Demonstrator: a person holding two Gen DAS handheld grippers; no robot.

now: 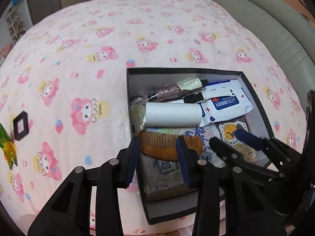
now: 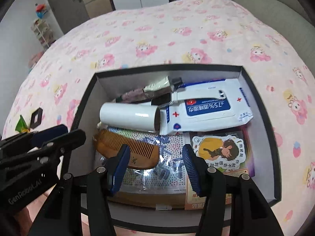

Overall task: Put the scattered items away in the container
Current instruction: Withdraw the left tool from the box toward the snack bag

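Comb (image 1: 169, 147) sits in the box (image 1: 254, 90), both grippers (image 1: 157, 155) (image 2: 155, 167) hang over it with fingers apart, empty. Next grab, I'd guess: black square (image 1: 20, 125) and green wrapper (image 1: 7, 147), far left.

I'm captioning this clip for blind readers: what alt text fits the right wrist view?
A black box on a pink cartoon bedspread holds a wooden comb, white tube and wipes pack; the right gripper hovers above, jaws open and empty.

A bed (image 1: 137, 39) under a pink cartoon-print blanket fills the room — its grey padded headboard (image 1: 275, 35) to the right, brown cabinets (image 2: 65, 5) beyond its far edge.
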